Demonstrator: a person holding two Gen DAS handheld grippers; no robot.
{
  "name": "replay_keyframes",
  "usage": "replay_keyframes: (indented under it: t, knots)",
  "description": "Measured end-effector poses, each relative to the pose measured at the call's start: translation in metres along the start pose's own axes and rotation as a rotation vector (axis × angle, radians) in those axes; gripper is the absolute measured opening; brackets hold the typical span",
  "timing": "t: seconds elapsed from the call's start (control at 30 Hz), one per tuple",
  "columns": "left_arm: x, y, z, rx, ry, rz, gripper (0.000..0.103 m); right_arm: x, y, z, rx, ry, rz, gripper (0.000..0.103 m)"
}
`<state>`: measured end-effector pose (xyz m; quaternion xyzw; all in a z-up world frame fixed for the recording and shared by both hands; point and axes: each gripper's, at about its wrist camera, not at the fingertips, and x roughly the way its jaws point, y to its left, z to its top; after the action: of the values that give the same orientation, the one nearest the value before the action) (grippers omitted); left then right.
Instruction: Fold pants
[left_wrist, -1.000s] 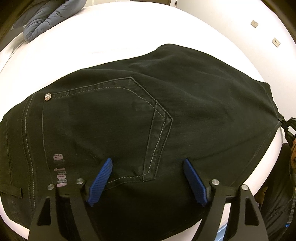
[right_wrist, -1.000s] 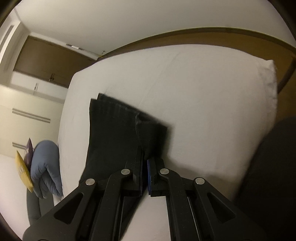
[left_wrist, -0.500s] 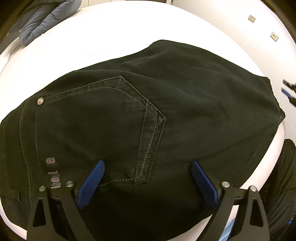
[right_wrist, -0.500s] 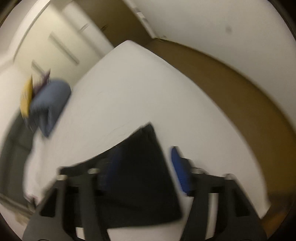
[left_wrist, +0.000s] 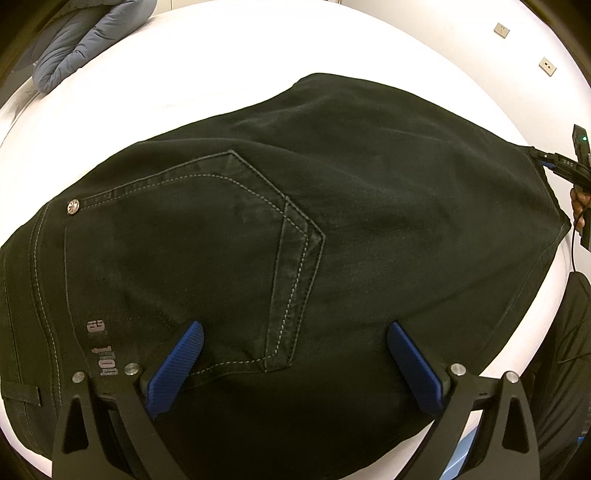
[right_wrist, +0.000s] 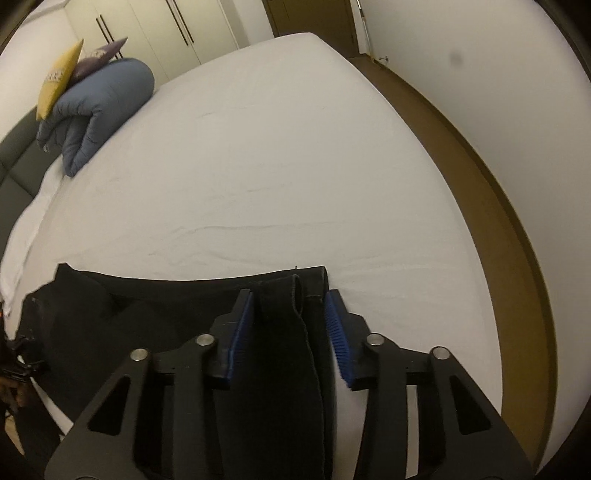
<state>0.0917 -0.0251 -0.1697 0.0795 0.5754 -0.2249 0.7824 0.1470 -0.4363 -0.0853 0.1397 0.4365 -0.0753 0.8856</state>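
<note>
Black pants (left_wrist: 295, 240) lie on the white bed, back pocket up, filling the left wrist view. My left gripper (left_wrist: 293, 334) is open, its blue pads spread wide just above the seat of the pants, holding nothing. My right gripper (right_wrist: 290, 314) is open over the far end of the pants (right_wrist: 284, 354); folded leg fabric lies between its parted blue pads. The right gripper also shows at the right edge of the left wrist view (left_wrist: 554, 164), by the fabric's corner.
The white bed (right_wrist: 277, 166) stretches ahead of the right gripper. A rolled blue duvet (right_wrist: 99, 107) with yellow and purple cushions lies at its far left. Brown floor (right_wrist: 517, 258) and a white wall run along the bed's right side.
My right gripper was shut on the pant leg ends, swung across, and now stands open with the fabric between its pads. My left gripper opened a little wider.
</note>
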Motion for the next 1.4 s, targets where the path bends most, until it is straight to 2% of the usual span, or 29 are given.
replay_keyframes:
  t: [0.03,0.07,0.17,0.27,0.3,0.33,0.4,0.57,0.6,0.67,0.7,0.73,0.77,0.8,0.83,0.87,0.93,1.07,1.17,1.23,1.27,1.3,1.33,1.4]
  knots:
    - [0.0,-0.001,0.0,0.001,0.0,-0.001,0.101,0.004,0.001,0.002,-0.009,-0.003,-0.012,0.029]
    - [0.001,-0.002,0.0,0.001,0.0,-0.002,0.101,0.011,0.003,0.01,-0.02,-0.004,-0.033,0.02]
    - [-0.002,0.0,-0.002,0.002,-0.002,-0.003,0.101,0.001,0.008,0.007,-0.039,-0.025,-0.071,0.009]
    - [-0.002,0.001,-0.002,0.001,-0.002,-0.003,0.101,0.003,0.009,0.009,-0.056,-0.044,-0.127,0.007]
    - [-0.003,0.002,-0.003,0.001,-0.003,-0.003,0.101,-0.002,0.009,0.007,-0.046,-0.063,-0.159,0.001]
    - [-0.003,0.002,-0.003,-0.002,-0.007,-0.003,0.101,-0.006,0.006,0.005,-0.015,-0.087,-0.189,0.0]
    - [-0.005,0.004,-0.006,-0.007,-0.017,-0.002,0.101,-0.012,-0.007,0.0,0.088,-0.12,-0.184,0.0]
    - [-0.005,0.004,-0.012,-0.013,-0.034,0.005,0.101,0.0,-0.023,-0.014,0.184,-0.112,-0.205,0.0]
    - [-0.005,0.005,-0.013,-0.017,-0.038,0.003,0.1,-0.002,-0.036,-0.019,0.217,-0.116,-0.204,0.0]
    - [-0.006,0.007,-0.015,-0.025,-0.049,-0.001,0.1,-0.006,-0.058,-0.027,0.296,-0.139,-0.254,0.0]
    - [-0.006,0.009,-0.017,-0.027,-0.055,-0.005,0.101,-0.009,-0.057,-0.031,0.325,-0.159,-0.246,0.0]
    - [-0.008,0.012,-0.018,-0.032,-0.063,-0.011,0.101,-0.015,-0.065,-0.034,0.359,-0.162,-0.254,0.0]
    - [-0.01,0.014,-0.02,-0.039,-0.073,-0.02,0.101,-0.028,-0.069,-0.037,0.384,-0.156,-0.311,0.0]
    - [-0.013,0.016,-0.022,-0.05,-0.087,-0.032,0.101,-0.043,-0.067,-0.04,0.388,-0.168,-0.351,0.007]
    - [-0.014,0.018,-0.023,-0.059,-0.097,-0.042,0.101,-0.056,-0.063,-0.043,0.384,-0.191,-0.359,0.007]
    - [-0.015,0.021,-0.026,-0.072,-0.111,-0.055,0.101,-0.076,-0.051,-0.047,0.364,-0.227,-0.297,0.007]
    - [-0.017,0.025,-0.03,-0.089,-0.128,-0.066,0.101,-0.099,-0.026,-0.059,0.333,-0.234,-0.138,0.007]
    - [-0.019,0.026,-0.035,-0.101,-0.145,-0.054,0.101,-0.094,0.084,-0.099,0.142,-0.104,0.281,0.007]
    - [-0.027,0.029,-0.043,-0.122,-0.163,-0.071,0.101,-0.064,0.147,-0.135,0.08,0.011,0.469,0.007]
    - [-0.033,0.036,-0.042,-0.135,-0.171,-0.078,0.101,-0.033,0.168,-0.165,0.062,0.106,0.464,0.007]
    - [-0.035,0.039,-0.044,-0.137,-0.175,-0.076,0.1,-0.016,0.164,-0.174,0.074,0.162,0.421,0.007]
    - [-0.036,0.042,-0.047,-0.137,-0.179,-0.08,0.098,-0.004,0.154,-0.185,0.092,0.189,0.37,0.0]
    - [-0.039,0.046,-0.05,-0.135,-0.186,-0.088,0.097,-0.004,0.14,-0.193,0.121,0.163,0.393,0.0]
    - [-0.045,0.053,-0.056,-0.136,-0.201,-0.087,0.097,-0.014,0.106,-0.194,0.186,0.09,0.318,0.0]
